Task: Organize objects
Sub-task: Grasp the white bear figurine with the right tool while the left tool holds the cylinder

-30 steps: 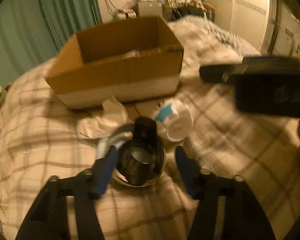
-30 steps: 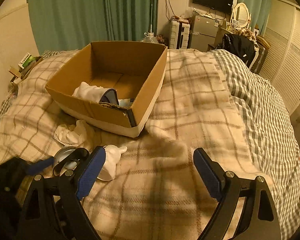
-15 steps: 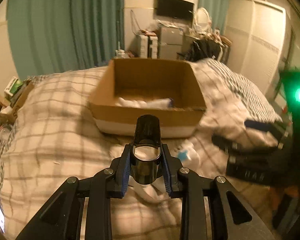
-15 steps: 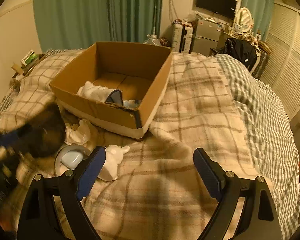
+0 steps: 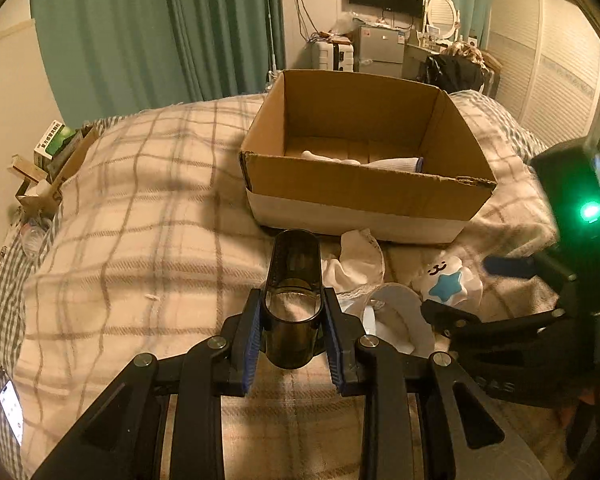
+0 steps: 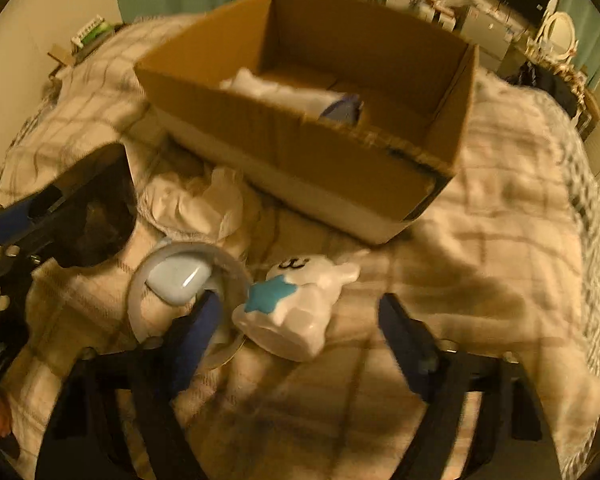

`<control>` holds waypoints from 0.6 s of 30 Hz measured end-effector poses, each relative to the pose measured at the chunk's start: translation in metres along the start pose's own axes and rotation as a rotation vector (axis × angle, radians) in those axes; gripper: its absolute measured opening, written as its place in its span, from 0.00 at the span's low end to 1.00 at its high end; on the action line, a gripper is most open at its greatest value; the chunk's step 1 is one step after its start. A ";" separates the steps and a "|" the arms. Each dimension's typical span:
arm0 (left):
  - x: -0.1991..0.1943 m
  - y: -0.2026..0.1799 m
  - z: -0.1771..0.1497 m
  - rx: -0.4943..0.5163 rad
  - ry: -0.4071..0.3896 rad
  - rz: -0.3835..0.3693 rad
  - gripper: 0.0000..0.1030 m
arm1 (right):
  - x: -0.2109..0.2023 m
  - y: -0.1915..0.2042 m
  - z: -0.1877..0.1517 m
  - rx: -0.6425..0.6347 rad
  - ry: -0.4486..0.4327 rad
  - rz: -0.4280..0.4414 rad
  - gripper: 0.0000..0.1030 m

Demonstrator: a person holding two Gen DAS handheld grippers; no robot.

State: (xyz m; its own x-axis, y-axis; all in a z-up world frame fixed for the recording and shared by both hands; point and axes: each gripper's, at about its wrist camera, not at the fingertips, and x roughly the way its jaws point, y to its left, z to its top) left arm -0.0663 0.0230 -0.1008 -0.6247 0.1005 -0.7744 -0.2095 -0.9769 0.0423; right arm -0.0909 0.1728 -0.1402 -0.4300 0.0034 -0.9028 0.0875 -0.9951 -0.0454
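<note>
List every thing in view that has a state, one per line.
left tool: shut on dark cup
dark cup: held, lifted
right tool: open, around white figurine
white figurine: lying on blanket
cardboard box: open, white cloth inside
phone: screen lit

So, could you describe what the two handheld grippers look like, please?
Both are black, with angular linkage arms, round silver pivot screws and blue pads. The left gripper shows ribbed blue pads. The right gripper has a boxy black body with a glowing green light. No cables or sleeves are visible.
</note>
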 end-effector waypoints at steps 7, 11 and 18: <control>0.002 -0.010 -0.007 0.030 0.012 -0.006 0.27 | -0.016 0.006 -0.012 -0.006 -0.048 -0.039 0.47; -0.007 -0.008 -0.008 0.013 0.016 -0.042 0.27 | -0.045 0.010 -0.020 -0.014 -0.116 -0.052 0.42; -0.038 -0.014 -0.005 0.017 -0.009 -0.097 0.27 | -0.099 0.011 -0.025 -0.013 -0.207 -0.085 0.42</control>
State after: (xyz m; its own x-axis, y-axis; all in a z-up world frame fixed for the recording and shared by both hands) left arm -0.0355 0.0314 -0.0750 -0.6076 0.1964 -0.7696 -0.2825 -0.9590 -0.0218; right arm -0.0246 0.1642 -0.0623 -0.6118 0.0658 -0.7883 0.0536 -0.9908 -0.1243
